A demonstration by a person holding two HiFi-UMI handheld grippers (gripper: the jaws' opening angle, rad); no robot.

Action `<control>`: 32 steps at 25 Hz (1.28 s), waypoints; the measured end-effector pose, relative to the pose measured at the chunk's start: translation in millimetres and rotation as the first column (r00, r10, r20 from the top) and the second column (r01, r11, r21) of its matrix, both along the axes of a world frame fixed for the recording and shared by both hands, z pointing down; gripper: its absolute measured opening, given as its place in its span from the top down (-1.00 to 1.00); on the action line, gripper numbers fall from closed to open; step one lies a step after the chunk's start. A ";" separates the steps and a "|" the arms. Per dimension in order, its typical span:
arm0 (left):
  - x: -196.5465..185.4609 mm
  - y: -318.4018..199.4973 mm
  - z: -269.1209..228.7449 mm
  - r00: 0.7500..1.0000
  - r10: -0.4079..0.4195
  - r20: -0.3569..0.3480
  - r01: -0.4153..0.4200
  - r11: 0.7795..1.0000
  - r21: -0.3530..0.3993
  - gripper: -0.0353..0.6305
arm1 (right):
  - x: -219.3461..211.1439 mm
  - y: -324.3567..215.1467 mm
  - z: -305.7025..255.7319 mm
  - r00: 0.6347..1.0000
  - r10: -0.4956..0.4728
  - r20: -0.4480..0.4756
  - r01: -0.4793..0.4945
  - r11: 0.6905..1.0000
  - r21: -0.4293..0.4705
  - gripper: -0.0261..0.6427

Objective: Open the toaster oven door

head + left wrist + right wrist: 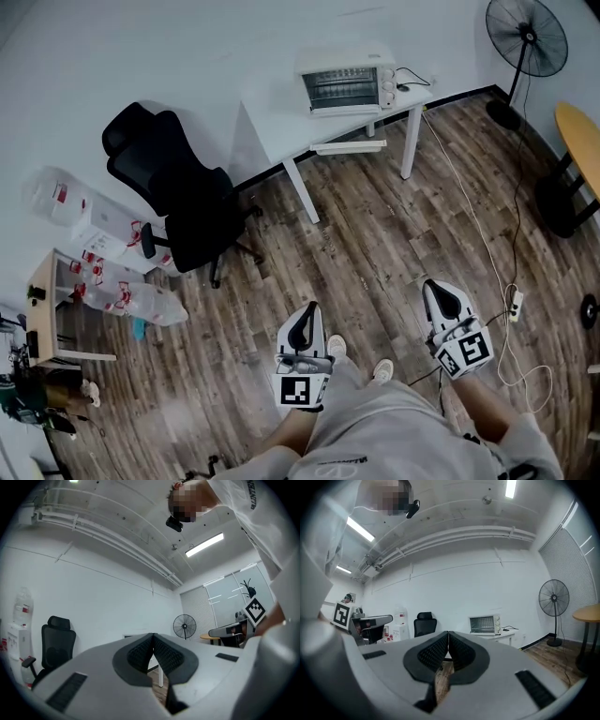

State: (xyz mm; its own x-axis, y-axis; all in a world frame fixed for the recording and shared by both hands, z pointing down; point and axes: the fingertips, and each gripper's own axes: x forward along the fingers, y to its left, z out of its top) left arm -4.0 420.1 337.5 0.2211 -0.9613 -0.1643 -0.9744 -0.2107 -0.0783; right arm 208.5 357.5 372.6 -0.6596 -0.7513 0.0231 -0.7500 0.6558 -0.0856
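The white toaster oven (pixel 345 87) stands on a white table (pixel 272 117) against the far wall, its glass door closed; it also shows far off in the right gripper view as the toaster oven (pixel 484 624). My left gripper (pixel 304 319) and right gripper (pixel 441 292) hang low in front of the person's legs, several steps from the table. Both are shut with nothing between the jaws: the left gripper (pixel 153 637) has its black pads touching, and so does the right gripper (pixel 448 634).
A black office chair (pixel 178 192) stands left of the table. A standing fan (pixel 525 42) is at the far right, next to a round wooden table (pixel 581 141). A white cable with a power strip (pixel 514 302) runs across the wooden floor. Water bottles (pixel 131 298) lie at the left.
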 end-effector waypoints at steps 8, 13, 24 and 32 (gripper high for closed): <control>1.8 6.7 -17.9 1.000 0.030 0.003 -0.030 0.999 0.021 0.87 | 4.8 6.4 -11.1 0.999 0.035 0.037 -0.035 0.999 -0.006 0.87; -9.0 7.2 -14.2 0.998 0.067 -0.005 -0.067 0.998 0.015 0.87 | -1.7 16.5 -11.8 0.997 0.063 0.039 -0.062 0.998 -0.016 0.87; -36.2 12.1 -5.2 0.990 0.128 -0.052 -0.129 0.991 -0.021 0.87 | -44.0 32.7 -22.2 0.998 0.067 0.021 -0.067 0.998 -0.010 0.87; -47.9 17.9 -2.6 0.988 0.147 -0.053 -0.149 0.989 -0.021 0.87 | -59.4 41.4 -21.0 0.997 0.074 0.020 -0.074 0.997 -0.015 0.87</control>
State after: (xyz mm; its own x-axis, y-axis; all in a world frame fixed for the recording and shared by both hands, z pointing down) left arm -51.9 437.9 334.9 0.3531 -0.9225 -0.1558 -0.9350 -0.3541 -0.0224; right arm 149.0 398.9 351.6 -0.6024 -0.7979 0.0211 -0.7946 0.5969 -0.1109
